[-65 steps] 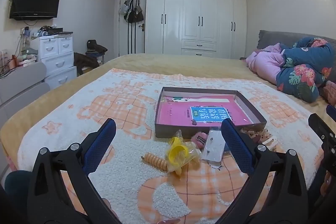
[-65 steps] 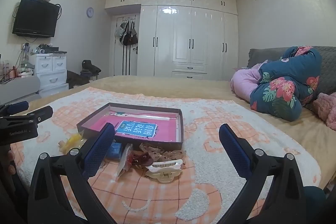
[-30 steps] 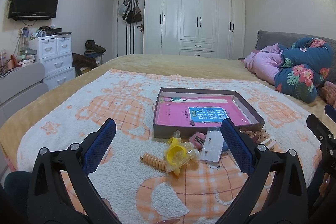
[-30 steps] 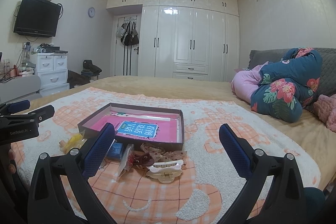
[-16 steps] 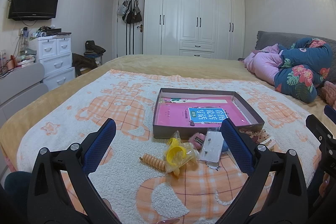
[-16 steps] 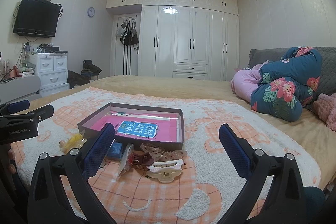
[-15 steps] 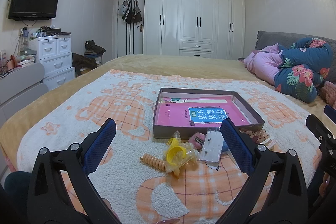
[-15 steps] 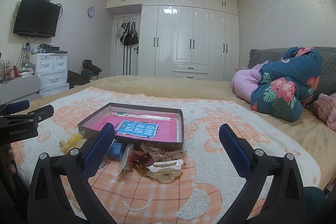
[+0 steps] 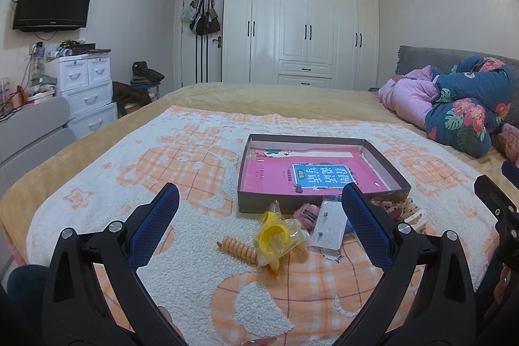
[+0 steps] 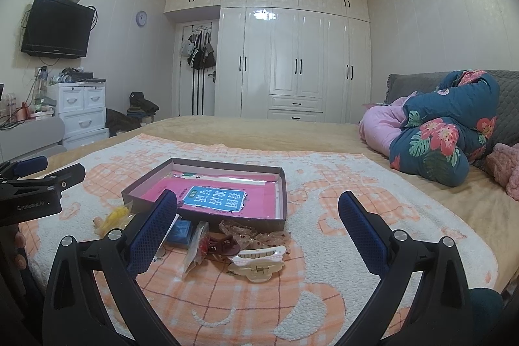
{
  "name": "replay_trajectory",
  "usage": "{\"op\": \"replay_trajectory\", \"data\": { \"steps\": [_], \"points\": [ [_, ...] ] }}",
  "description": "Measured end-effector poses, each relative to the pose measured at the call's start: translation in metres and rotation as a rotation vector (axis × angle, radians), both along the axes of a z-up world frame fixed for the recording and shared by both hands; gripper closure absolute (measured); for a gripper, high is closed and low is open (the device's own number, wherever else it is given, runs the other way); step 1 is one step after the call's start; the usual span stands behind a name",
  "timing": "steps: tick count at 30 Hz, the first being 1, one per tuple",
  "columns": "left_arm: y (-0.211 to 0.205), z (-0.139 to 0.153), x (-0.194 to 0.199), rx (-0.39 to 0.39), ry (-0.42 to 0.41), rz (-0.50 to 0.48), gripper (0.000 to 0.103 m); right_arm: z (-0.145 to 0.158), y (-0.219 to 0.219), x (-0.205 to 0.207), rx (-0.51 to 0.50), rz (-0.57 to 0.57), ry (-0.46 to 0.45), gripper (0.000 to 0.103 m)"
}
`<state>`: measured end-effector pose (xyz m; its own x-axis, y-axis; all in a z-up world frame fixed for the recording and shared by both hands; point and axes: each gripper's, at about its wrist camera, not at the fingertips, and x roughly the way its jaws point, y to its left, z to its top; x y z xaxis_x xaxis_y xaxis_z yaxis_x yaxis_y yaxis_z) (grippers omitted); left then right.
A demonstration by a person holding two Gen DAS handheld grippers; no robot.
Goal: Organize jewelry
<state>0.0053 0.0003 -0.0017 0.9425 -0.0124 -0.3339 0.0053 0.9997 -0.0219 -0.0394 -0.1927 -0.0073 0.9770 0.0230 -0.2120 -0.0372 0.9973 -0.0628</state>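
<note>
Cardboard box (image 9: 319, 205) beside hair clips (image 10: 256, 261)

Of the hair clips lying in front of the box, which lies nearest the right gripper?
The cream claw clip, nearest the camera; the brown clip lies behind it, toward the box.

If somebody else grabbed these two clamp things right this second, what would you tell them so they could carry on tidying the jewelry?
Left gripper: open, empty, held above the blanket.
Right gripper: open, empty, likewise.
The shallow box sits on the blanket, with only a pink booklet seen inside.
The pieces lie in a heap in front of it: orange spiral hair tie, yellow ring in a clear bag, clear packet, blue piece, brown clip, cream claw clip.
Done: nothing sorted yet.
Left: move every piece into the box.
</note>
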Motion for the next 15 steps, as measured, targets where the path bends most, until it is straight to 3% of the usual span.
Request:
{"op": "replay_trajectory", "data": {
  "steps": [15],
  "points": [
    [0.017,-0.002,0.007,-0.023,0.023,0.048,0.011,-0.003,0.016,0.013,-0.01,0.069,0.043,0.006]
  ]
}}
